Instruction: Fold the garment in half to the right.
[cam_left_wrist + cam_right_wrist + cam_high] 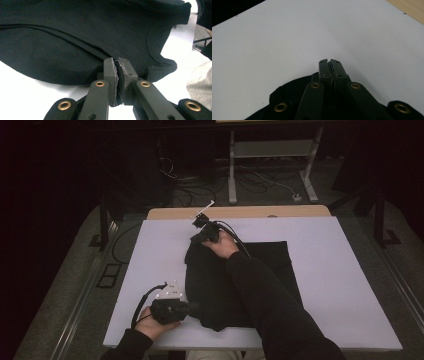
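Folding looks like the work in hand: in the high view a black shirt [235, 285] lies on the white tabletop [350, 285], partly doubled over, with a flat layer reaching toward the right. The left hand-held gripper [192, 309] sits at the shirt's near left edge, low and level, which I judge pins or holds that side so the cloth cannot slide. The right hand-held gripper [200, 236] reaches across to the shirt's far left corner, the sleeved forearm lying over the shirt.

In the left gripper view, the left hand-held gripper [117, 62] has its jaws pressed together on the shirt [82, 37] at a stitched fold of the hem, with a curved opening edge beyond.

In the right gripper view, the right hand-held gripper [329, 62] has its jaws together, and black cloth [294, 87] bunches beneath them against the bare tabletop [287, 37]. It seems clamped on a corner of the shirt, probably to lift it.
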### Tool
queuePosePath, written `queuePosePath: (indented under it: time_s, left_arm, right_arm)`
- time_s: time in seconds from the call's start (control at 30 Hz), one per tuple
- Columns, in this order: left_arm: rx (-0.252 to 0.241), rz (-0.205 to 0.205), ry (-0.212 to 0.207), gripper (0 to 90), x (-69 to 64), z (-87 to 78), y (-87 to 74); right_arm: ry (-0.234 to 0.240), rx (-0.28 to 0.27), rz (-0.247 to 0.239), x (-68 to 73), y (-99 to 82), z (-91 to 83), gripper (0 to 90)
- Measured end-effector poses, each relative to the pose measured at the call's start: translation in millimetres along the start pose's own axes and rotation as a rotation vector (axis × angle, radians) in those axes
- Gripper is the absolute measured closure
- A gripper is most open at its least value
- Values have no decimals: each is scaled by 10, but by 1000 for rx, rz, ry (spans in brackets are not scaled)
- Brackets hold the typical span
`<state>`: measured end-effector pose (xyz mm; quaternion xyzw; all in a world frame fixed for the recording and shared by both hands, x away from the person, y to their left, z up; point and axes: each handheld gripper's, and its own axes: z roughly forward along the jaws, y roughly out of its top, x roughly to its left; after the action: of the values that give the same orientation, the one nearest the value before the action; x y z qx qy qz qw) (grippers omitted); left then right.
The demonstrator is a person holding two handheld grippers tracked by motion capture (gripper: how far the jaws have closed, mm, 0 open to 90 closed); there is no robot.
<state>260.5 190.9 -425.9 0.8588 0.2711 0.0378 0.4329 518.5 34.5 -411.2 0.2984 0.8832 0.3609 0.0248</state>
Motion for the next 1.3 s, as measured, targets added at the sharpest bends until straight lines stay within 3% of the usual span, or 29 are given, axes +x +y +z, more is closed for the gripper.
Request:
queuePosePath:
  time_s: [0.23, 0.6, 1.2, 1.3]
  left_arm:
    - [-11, 4, 0, 837, -29, -11, 29]
    - [-42, 10, -6, 839, -58, -25, 131]
    - [-47, 57, -43, 845, -196, 31, 367]
    - [-45, 41, -84, 844, -213, 56, 412]
  right_arm:
    - [3, -35, 36, -73, -30, -231, 872]
    - [5, -67, 70, -171, -129, -450, 873]
    - [-19, -123, 78, -271, -154, -836, 873]
    - [-23, -130, 81, -285, -167, -890, 873]
